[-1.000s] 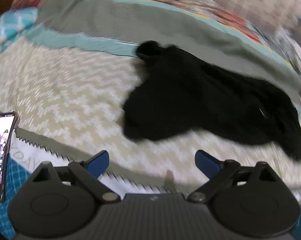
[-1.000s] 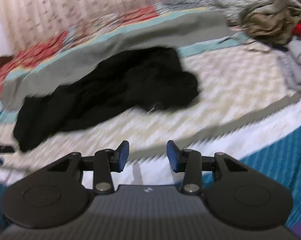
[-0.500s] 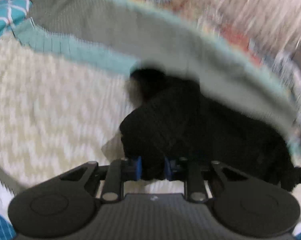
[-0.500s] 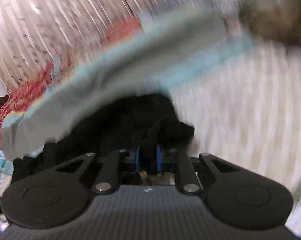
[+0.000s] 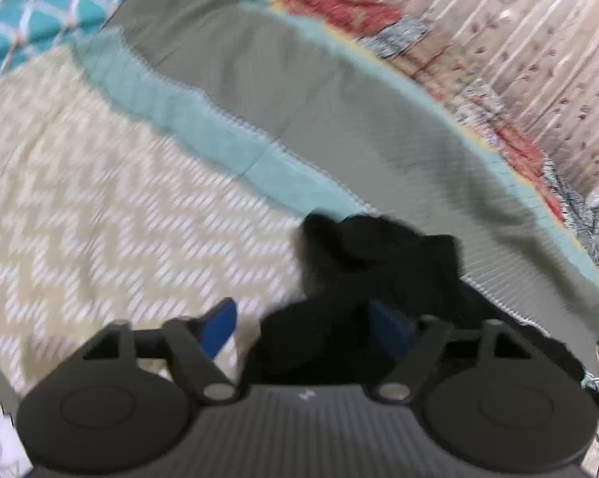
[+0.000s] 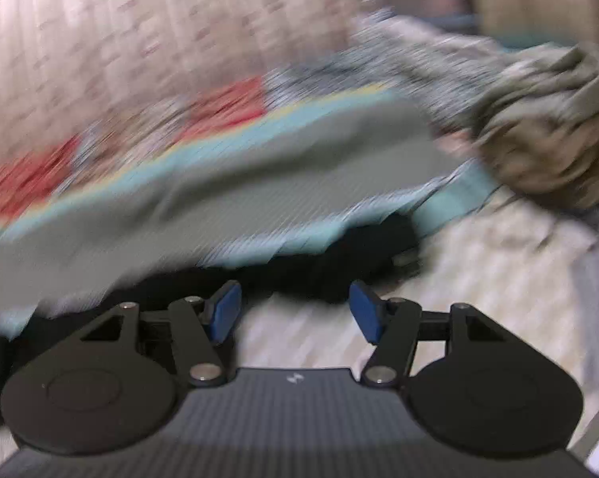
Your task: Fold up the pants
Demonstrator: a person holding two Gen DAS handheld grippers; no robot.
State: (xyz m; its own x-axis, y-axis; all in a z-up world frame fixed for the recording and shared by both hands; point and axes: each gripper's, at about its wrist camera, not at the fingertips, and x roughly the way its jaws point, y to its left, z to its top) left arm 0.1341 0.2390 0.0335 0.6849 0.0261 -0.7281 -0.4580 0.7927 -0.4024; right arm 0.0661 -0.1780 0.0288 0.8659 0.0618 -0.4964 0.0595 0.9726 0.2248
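The black pants (image 5: 379,263) lie bunched on the bed, up against the grey and teal blanket band. In the left wrist view my left gripper (image 5: 303,328) is open, and a fold of the black cloth lies between its blue pads without being pinched. In the right wrist view the pants (image 6: 339,271) show as a dark strip just beyond the fingers. My right gripper (image 6: 295,312) is open and empty over the beige chevron cover. Both views are motion-blurred.
A grey blanket with a teal border (image 5: 299,91) crosses the bed behind the pants. A heap of olive-brown clothes (image 6: 550,131) sits at the right. A teal patterned pillow (image 5: 40,12) lies far left. Curtains hang behind the bed.
Both grippers were shut on the black pants half a second ago and have now opened. The pants now lie further back, against the blanket band.
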